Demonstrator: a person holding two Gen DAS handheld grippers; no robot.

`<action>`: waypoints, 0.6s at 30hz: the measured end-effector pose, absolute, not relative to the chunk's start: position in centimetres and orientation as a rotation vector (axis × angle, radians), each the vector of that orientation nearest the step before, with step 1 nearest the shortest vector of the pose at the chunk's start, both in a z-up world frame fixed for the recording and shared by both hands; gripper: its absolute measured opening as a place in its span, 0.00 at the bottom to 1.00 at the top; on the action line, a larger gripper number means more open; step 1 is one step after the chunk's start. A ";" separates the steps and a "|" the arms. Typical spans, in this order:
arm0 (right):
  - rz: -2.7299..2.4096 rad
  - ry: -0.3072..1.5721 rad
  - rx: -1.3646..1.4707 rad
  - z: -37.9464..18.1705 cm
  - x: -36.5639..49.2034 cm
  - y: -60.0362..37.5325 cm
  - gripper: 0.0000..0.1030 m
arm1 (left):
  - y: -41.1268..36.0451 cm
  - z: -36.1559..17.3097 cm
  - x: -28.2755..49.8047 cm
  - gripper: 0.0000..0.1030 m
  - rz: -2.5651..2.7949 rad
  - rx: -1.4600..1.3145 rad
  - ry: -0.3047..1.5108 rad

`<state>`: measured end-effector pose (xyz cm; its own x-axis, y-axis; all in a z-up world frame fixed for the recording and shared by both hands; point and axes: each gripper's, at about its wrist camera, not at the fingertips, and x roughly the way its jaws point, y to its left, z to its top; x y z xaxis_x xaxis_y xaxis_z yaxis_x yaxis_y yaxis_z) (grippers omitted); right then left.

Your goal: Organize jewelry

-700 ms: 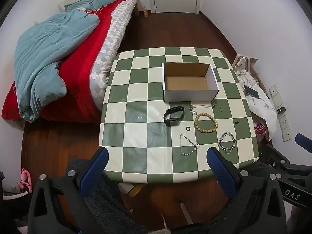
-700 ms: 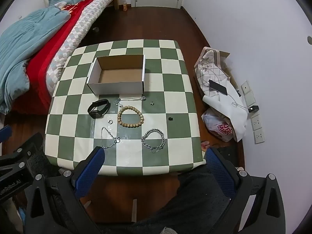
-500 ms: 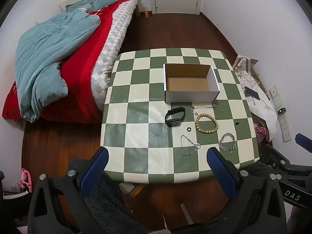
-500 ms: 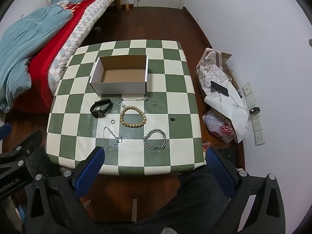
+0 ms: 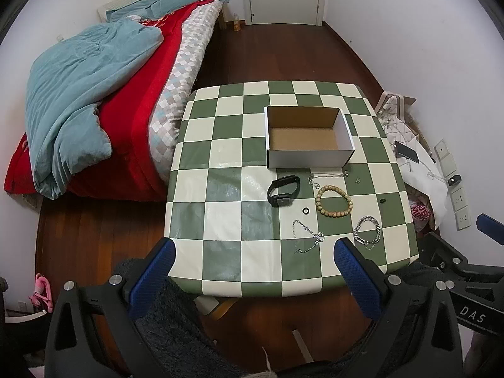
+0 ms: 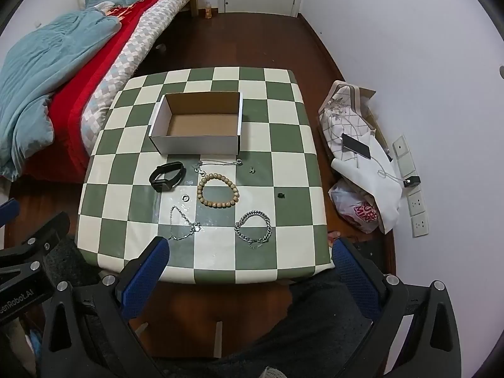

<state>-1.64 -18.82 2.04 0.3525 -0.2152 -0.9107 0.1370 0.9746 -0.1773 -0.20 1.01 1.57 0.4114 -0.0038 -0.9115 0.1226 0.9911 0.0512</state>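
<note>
On a green-and-cream checkered table (image 5: 220,252) (image 6: 283,252) stands an empty white cardboard box (image 5: 307,154) (image 6: 197,145). In front of it lie a black smart band (image 5: 283,190) (image 6: 167,175), a wooden bead bracelet (image 5: 334,201) (image 6: 218,191), a thick silver chain bracelet (image 5: 367,236) (image 6: 253,229), a thin silver chain (image 5: 307,239) (image 6: 184,222), another thin chain (image 5: 327,177) (image 6: 217,163), a small ring (image 5: 305,210) (image 6: 185,197) and tiny dark pieces. My left gripper (image 5: 253,278) and right gripper (image 6: 249,278) hover high over the table's near edge, both open and holding nothing.
A bed with a red cover and teal blanket (image 5: 82,94) (image 6: 47,63) stands left of the table. Bags, a phone and wall sockets (image 5: 409,157) (image 6: 359,157) crowd the floor at right. Dark wooden floor (image 5: 283,53) leads to a white door. A person's dark-clothed legs (image 6: 315,330) sit below.
Both views have shifted slightly, with the table and jewelry sitting a little lower and closer in frame. Nothing on the table has moved, and both grippers stay open.
</note>
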 end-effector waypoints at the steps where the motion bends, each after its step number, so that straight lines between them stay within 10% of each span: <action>1: -0.230 1.188 -0.074 2.1 -1.7 -18.8 1.00 | 1.0 1.7 -0.2 1.00 -0.080 0.117 1.143; 18: -0.231 1.162 -0.077 3.3 -1.8 -18.7 1.00 | 0.5 2.0 -0.3 1.00 -0.086 0.115 1.126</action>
<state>-1.80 -18.74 3.30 0.3771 -0.2201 -0.8996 0.1410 0.9737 -0.1791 -0.29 0.50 1.98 0.4276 -0.0104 -0.9039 0.1263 0.9908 0.0484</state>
